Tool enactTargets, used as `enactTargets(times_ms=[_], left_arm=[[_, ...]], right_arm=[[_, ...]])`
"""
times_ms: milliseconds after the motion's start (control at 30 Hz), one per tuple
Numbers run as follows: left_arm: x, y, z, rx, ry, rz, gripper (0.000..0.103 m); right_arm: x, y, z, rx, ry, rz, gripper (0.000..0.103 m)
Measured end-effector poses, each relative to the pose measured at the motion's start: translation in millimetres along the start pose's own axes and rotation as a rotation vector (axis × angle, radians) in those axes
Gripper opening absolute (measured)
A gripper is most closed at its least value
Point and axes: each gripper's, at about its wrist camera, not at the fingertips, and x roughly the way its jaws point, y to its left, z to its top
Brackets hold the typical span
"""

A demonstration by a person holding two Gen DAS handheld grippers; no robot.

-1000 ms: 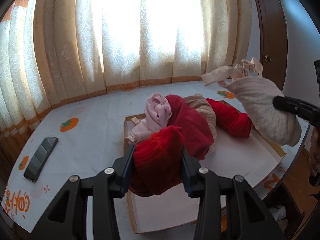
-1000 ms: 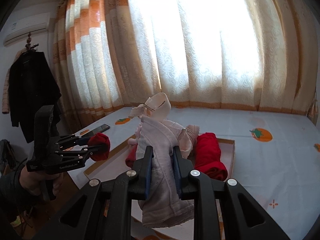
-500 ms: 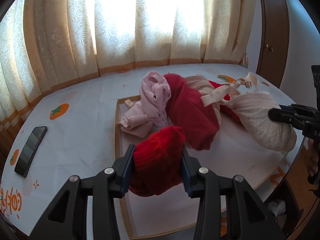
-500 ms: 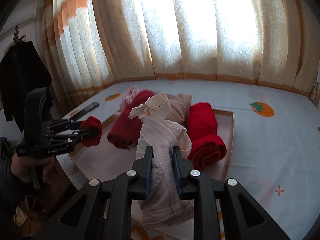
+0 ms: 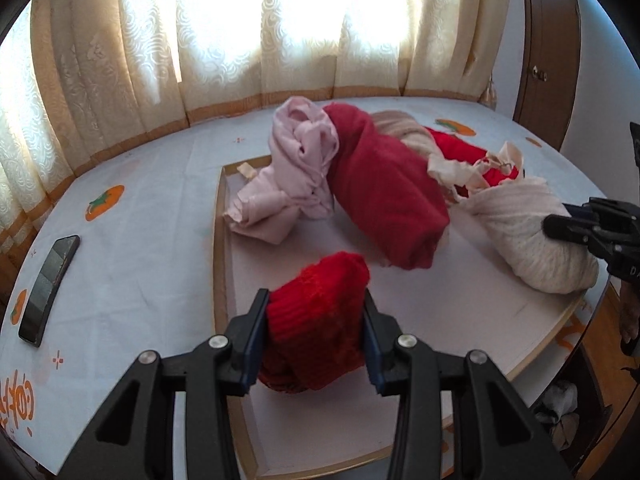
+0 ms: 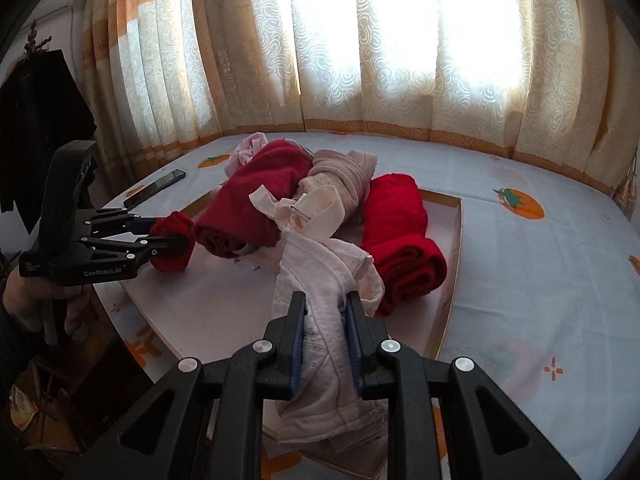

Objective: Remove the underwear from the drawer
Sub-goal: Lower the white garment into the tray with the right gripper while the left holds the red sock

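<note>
A shallow wood-rimmed drawer (image 5: 218, 240) lies on the printed bedsheet with rolled garments inside. My left gripper (image 5: 315, 306) is shut on a bright red knit roll (image 5: 320, 276) and holds it low over the drawer's near left part. My right gripper (image 6: 325, 304) is shut on a cream-pink undergarment (image 6: 320, 256) whose straps (image 6: 304, 208) stick up in front. Each gripper shows in the other's view: the left gripper (image 6: 172, 236) with the red roll, the right gripper (image 5: 580, 226) with the cream bundle (image 5: 532, 240) over the drawer's right edge.
In the drawer lie a pink garment (image 5: 304, 160), a dark red roll (image 5: 384, 200), a beige roll (image 6: 340, 176) and a bright red roll (image 6: 400, 240). A phone (image 5: 50, 288) rests on the sheet at the left. Curtains (image 5: 240, 40) close off the far side.
Both grippers have sunk and tipped downward, each keeping its garment. The cream bundle has come down from above the pile to just over the drawer's right edge.
</note>
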Motion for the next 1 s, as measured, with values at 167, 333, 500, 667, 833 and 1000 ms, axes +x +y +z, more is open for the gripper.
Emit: enactTargets(times_ms=[167,333,500,667,833,1000], left_arm=[[1.0,0.1,-0.3,0.004,0.003,0.001,0.041],[1.4,0.5,-1.0,0.0,0.005,-0.001,0.042],[1.5,1.0,-2.0,-0.001,0.003,0.001,0.048],[1.8,1.1,-4.0,0.006,-0.006,0.0,0.05],[0.8,2.2,-3.9,0.003,-0.006,-0.001,0.051],[-0.4,1.3,-5.6,0.007,-0.011,0.003,0.055]], right_arm=[[1.4,-2.9,-1.1,0.015,0.006,0.002,0.021],[2.6,-3.5,-2.0,0.019,0.01,0.002,0.022],[2.9,-3.6,-2.5,0.029,0.011,0.005,0.022],[3.8,-4.5,-3.3,0.038,0.006,0.012,0.023],[4.1,-4.9,-3.4,0.038,0.006,0.011,0.024],[4.2,-5.2,-3.3,0.044,0.005,0.013,0.028]])
